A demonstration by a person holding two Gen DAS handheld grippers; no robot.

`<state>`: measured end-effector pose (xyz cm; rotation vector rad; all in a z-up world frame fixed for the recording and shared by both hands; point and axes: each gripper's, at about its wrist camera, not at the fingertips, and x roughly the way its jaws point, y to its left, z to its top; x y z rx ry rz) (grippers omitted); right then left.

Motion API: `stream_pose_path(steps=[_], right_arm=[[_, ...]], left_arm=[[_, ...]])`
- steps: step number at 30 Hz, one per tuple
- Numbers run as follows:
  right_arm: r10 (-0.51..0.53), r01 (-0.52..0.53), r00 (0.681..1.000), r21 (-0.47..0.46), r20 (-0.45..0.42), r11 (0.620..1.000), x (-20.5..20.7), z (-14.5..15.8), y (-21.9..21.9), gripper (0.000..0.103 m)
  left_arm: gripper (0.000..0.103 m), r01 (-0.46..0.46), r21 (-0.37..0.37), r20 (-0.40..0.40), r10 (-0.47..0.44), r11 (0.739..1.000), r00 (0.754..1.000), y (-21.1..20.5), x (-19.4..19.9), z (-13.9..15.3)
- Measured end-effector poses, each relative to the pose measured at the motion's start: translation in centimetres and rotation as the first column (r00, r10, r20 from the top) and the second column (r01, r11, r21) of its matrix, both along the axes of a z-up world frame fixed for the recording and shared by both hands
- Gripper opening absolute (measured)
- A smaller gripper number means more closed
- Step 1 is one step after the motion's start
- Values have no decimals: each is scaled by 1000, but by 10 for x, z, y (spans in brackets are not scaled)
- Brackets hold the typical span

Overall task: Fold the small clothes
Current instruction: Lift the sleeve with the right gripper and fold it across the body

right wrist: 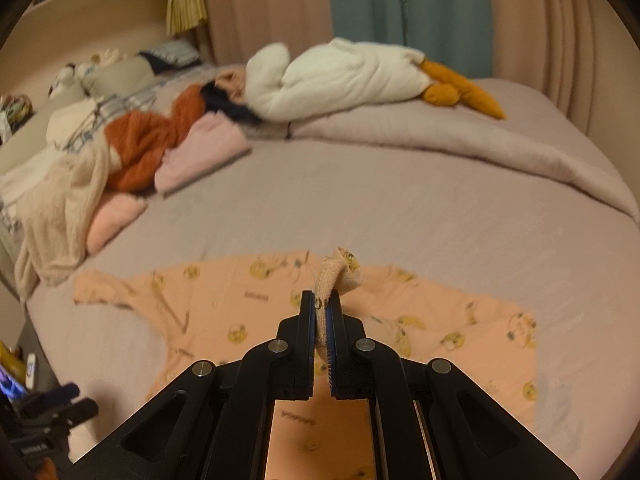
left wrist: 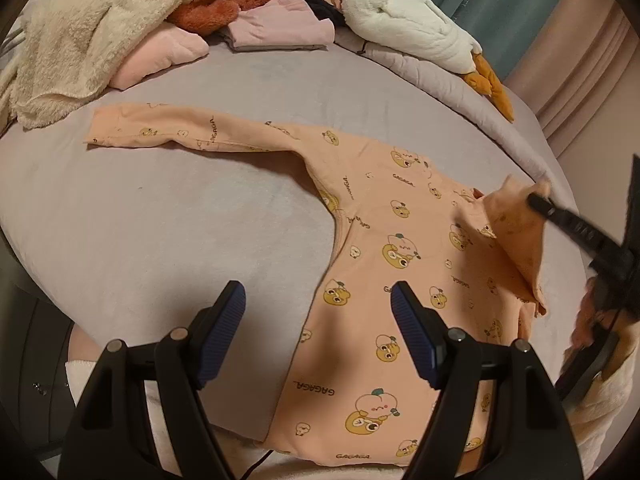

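Beyond both sets of jaws spread the bed (left wrist: pixel 168 216), its mauve cover running out of frame on every side; the far half in the right wrist view was blurred, so the heap at its back read only as colours. Across the cover, ahead of and beneath the left gripper (left wrist: pixel 318 300), lay the peach shirt (left wrist: pixel 384 264), front down or up I could not tell; one sleeve (left wrist: pixel 192 130) stretched flat far ahead to the left of those jaws, while the hem was cut off behind the gripper's black frame. Far ahead sat the pile of clothes (left wrist: pixel 120 28), cream, rust and pink, its edges lost at the rim; just right of it lay a white plush goose (left wrist: pixel 404 24), orange feet trailing. The left gripper hung above the shirt with its jaws spread wide, nothing between the blue pads (left wrist: pixel 412 336). The right gripper (right wrist: pixel 321 308) had its jaws pressed nearly together on the shirt's other sleeve cuff (right wrist: pixel 334 276), lifted off the body and folded inward; the pinched cloth bulged just past the tips, and how much lay between the jaws was hidden.
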<state>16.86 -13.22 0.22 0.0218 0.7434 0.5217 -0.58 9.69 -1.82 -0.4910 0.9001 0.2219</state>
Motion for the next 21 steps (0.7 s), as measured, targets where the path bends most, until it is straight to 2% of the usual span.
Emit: stream_pose_path(steps=[12, 16, 21], right_arm=[[129, -150, 981, -146, -146, 978, -16, -58, 53, 6], [134, -168, 971, -163, -199, 972, -19, -74, 60, 6], [131, -165, 970, -159, -203, 973, -22, -75, 59, 8]], left_arm=[[75, -22, -19, -14, 22, 1000, 1000, 12, -4, -6], [75, -19, -24, -16, 19, 1000, 1000, 13, -5, -8], [75, -10, -24, -28, 9, 1000, 1000, 11, -3, -10]])
